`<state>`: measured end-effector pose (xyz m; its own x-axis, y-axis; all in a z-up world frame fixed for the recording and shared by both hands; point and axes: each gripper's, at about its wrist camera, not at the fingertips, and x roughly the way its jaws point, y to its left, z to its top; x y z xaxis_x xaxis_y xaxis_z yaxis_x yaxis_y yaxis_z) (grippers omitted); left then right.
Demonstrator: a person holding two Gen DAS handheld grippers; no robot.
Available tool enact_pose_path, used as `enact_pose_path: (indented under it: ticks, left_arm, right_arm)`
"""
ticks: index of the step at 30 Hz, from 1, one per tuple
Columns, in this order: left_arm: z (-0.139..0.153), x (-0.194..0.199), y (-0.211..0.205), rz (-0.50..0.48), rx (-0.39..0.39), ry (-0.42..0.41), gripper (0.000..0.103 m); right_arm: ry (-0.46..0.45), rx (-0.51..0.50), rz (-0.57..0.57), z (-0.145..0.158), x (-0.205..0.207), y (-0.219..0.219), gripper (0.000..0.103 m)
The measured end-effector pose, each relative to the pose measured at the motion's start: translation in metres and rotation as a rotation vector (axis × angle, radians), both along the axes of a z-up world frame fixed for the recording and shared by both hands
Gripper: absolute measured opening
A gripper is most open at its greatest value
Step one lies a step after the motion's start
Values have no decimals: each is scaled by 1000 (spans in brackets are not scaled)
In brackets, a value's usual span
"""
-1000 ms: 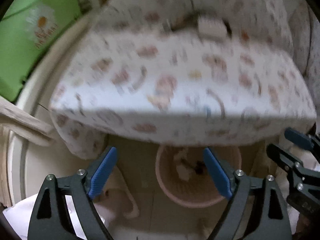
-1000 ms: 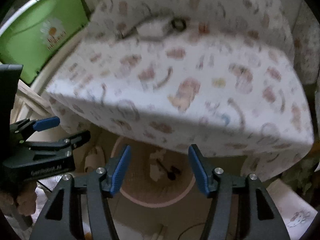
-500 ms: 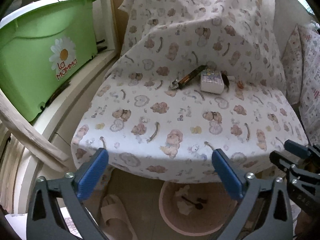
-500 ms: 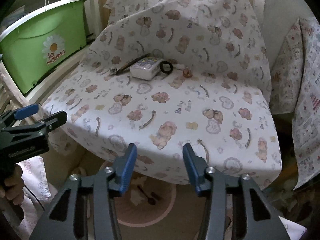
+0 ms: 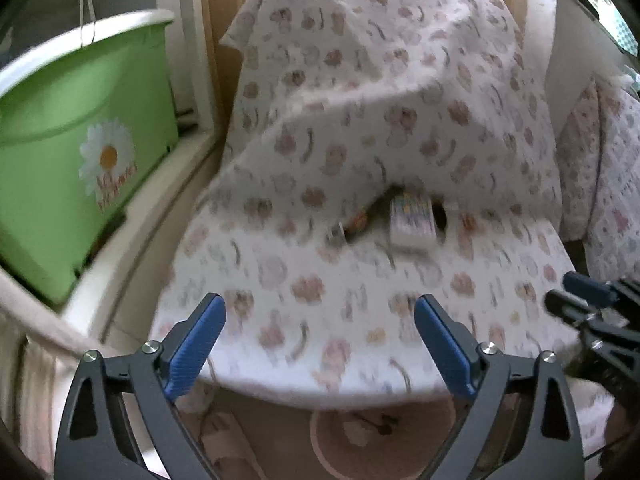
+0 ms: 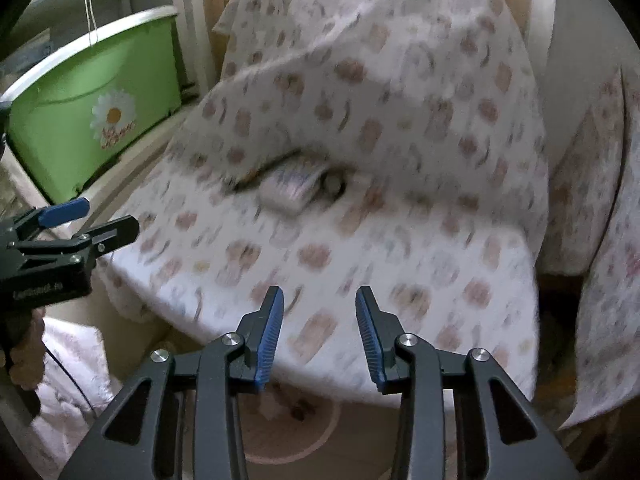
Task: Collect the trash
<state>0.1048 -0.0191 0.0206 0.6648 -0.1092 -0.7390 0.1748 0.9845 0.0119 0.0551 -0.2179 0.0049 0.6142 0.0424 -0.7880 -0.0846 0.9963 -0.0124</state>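
- A soft printed cloth [image 5: 360,280] drapes over a rounded seat; near its back lies the trash: a small boxy white packet [image 5: 412,220], a thin dark wrapper [image 5: 356,222] just beside it, all blurred.
- The left gripper [image 5: 320,344] is spread wide and holds nothing; the right gripper [image 6: 319,336] is parted more narrowly, also bare.
- A round pinkish bin [image 6: 288,432] sits on the floor under the seat edge.
- A smooth green plastic tub [image 6: 92,108] stands at the left.
- Only the right view shows the hand [image 6: 22,360] gripping the left tool.

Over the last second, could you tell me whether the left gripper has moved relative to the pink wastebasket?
Yes. The left gripper has risen and moved away from the pink wastebasket, which now sits at the frame's bottom edge, toward the small white packet on the covered seat.
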Motion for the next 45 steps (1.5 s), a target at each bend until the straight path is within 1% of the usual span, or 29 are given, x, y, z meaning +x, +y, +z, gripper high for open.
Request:
enact_pose_path:
  ticks: [2,4,6,9,11,12,14,15,17,18,19,20,21,22,23,25,26,27,30,31,33,36,39,42,45]
  left_arm:
    - [11,14,1,2,2,-32,94]
    - [19,27,0,2,7,-59,94]
    - [23,40,-1,-13,5,-66,96]
    - [21,54,-3,-24,15,-74,97]
    - [14,61,-2,-23,19,-77,97]
    - [9,64,-1,-21,16,-73,97]
    - [-4,72,1,-11,0,-36,97]
    - [-10,78,2,-9,-14,-3,96]
    - [-17,89,1,-25,-40,36,95]
    - [-20,93,-1,-29,-33,42,92]
    - [-23,97,-2,-31,-22,45,86]
    - [-25,102,-3,-33,-18,52,82]
    - [-27,107,-4,-41,-30,66,77]
    - [-29,113,-4,-50,-53,86,69]
    - [-31,118,-4,-61,-86,113,63]
    - [-36,128,-4,-88,-154,181,33]
    - [-39,131,-5,-99,-181,205,30]
    - [-41,135,-7,-108,-204,223,29]
    - [-47,143,-16,-124,-223,262,29]
    - [-50,146,-21,-134,-213,283,32]
    - [-59,149,-29,-111,-150,329,31]
    - [-71,151,-35,-95,-121,364,31]
    - [-75,153,-34,-70,-117,366,31]
    - [-79,156,-31,-50,-140,378,30]
    - [-83,157,-30,-51,-161,401,29]
  right_arm:
    - [-21,0,-3,12,11,-8,34]
    - [-30,28,-14,20,21,-17,34]
    - [-40,67,-42,25,35,-30,34]
    - [-48,108,-91,21,51,-48,34]
    - [-36,155,-125,10,61,-62,37]
    - [-28,172,-138,5,63,-66,42]
    - [10,218,-165,-9,72,-76,46]
    - [27,235,-168,-13,75,-78,46]
    - [57,256,-168,-22,82,-81,48]
    - [65,260,-172,-25,86,-83,49]
    - [71,259,-178,-27,89,-83,50]
    - [75,259,-182,-29,92,-84,51]
    - [80,265,-184,-31,94,-84,53]
    - [83,270,-185,-32,96,-85,53]
    - [87,280,-189,-34,98,-85,54]
    - [96,298,-189,-35,102,-86,55]
    - [99,304,-189,-35,105,-86,56]
    - [99,307,-192,-35,107,-86,56]
    - [101,315,-209,-37,112,-88,57]
    - [104,318,-215,-38,114,-89,57]
    - [114,321,-233,-41,117,-92,57]
    - [128,332,-243,-44,120,-93,57]
    - [131,328,-236,-44,122,-92,58]
    - [125,315,-220,-42,122,-88,58]
    - [126,318,-213,-43,123,-84,58]
